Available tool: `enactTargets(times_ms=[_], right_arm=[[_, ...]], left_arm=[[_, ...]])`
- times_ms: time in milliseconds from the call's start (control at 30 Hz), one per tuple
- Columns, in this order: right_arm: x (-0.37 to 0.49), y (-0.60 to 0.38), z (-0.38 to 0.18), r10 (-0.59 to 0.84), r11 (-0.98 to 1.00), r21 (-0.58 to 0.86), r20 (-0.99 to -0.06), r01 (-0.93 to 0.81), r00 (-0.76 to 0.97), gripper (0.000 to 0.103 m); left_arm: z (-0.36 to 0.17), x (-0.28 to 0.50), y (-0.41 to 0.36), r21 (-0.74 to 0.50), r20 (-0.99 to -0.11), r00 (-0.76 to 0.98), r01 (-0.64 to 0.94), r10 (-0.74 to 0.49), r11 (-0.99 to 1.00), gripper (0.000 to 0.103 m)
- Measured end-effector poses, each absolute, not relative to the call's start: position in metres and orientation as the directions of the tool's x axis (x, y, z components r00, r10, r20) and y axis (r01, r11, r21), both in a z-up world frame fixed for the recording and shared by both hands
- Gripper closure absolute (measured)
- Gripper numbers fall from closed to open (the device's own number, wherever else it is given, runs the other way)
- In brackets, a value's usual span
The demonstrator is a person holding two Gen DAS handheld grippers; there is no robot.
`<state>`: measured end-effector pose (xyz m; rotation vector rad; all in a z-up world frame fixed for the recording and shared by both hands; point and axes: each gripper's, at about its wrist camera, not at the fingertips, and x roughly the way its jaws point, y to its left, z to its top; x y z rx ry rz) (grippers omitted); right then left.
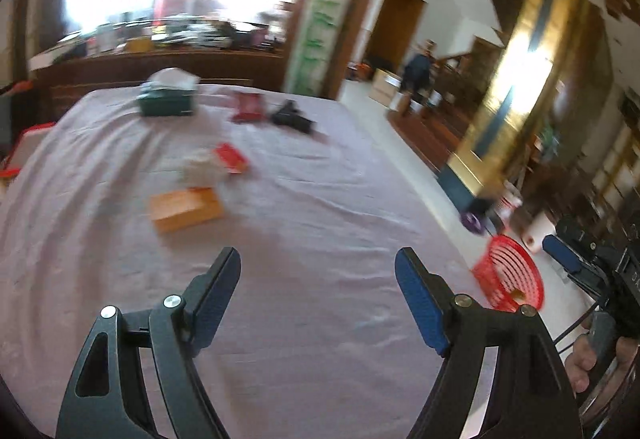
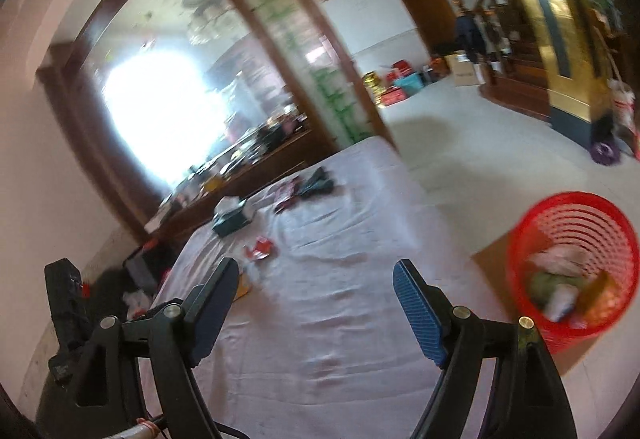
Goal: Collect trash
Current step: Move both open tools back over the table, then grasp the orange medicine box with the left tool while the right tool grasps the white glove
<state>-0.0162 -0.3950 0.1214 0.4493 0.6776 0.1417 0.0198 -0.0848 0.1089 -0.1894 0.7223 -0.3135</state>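
Note:
My left gripper (image 1: 318, 279) hangs open over the near part of a table draped in a pale lilac cloth (image 1: 320, 199), nothing between its blue pads. Ahead on the cloth lie an orange flat box (image 1: 185, 209), a crumpled white paper (image 1: 200, 169) and a red packet (image 1: 231, 157). My right gripper (image 2: 316, 285) is open and empty too, above the same cloth (image 2: 340, 299). A red mesh basket (image 2: 572, 267) stands on the floor at the right with several pieces of trash inside; the left wrist view shows the basket (image 1: 508, 275) by the table edge. A red wrapper (image 2: 262, 249) lies ahead.
Farther back on the cloth are a green tissue box (image 1: 168, 97), a dark red packet (image 1: 250, 107) and a black object (image 1: 292, 115). A cluttered wooden sideboard (image 1: 160, 59) runs behind the table. A person (image 1: 418, 73) stands far off by a doorway. A hand (image 1: 592, 359) holds the other gripper at the right.

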Motion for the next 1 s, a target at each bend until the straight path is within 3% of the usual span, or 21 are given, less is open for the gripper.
enactTargets(times_ms=[233, 467, 1000], right_arm=[[0.045, -0.308, 0.106, 0.381, 0.902, 0.412, -0.622, -0.128, 0.684, 0.019], [0.106, -0.239, 0.074, 0.445, 0.892, 0.395, -0.678, -0.22, 0.585, 0.019], [0.223, -0.16, -0.013, 0.487, 0.873, 0.438, -0.778, -0.214, 0.396, 0.019]], left_arm=[[0.094, 0.032, 0.005, -0.307, -0.626, 0.741, 0.052, -0.243, 0.95, 0.025], [0.078, 0.045, 0.062, -0.354, -0.645, 0.733, -0.036, -0.216, 0.934, 0.025], [0.039, 0.08, 0.077, -0.375, -0.704, 0.668, -0.064, -0.24, 0.925, 0.025]])
